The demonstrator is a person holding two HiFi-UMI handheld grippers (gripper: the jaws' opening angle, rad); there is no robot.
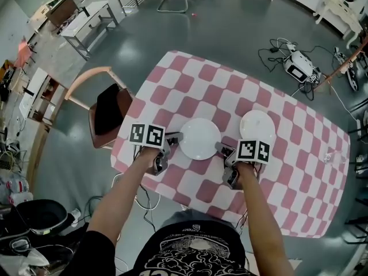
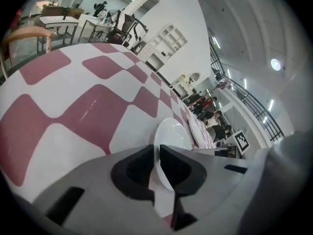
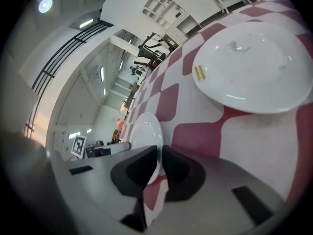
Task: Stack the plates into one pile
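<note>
Head view shows the checked desk (image 1: 287, 171) carrying two white plates, not yet stacked: the nearer plate (image 1: 199, 138) at centre and the second plate (image 1: 257, 125) just beside it on the right. The left tongs (image 1: 172, 138) and right tongs (image 1: 221, 148) are each clamped on opposite rims of the nearer plate. Judged risk: both grips are thin edge bites, so an uneven lift could tilt the plate, let it slip free, or strike the second plate.

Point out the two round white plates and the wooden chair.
Left round white plate (image 1: 199, 138): head view, its centre.
Right round white plate (image 1: 257, 125): head view, its centre.
Wooden chair (image 1: 95, 71): head view, curved backrest.
</note>
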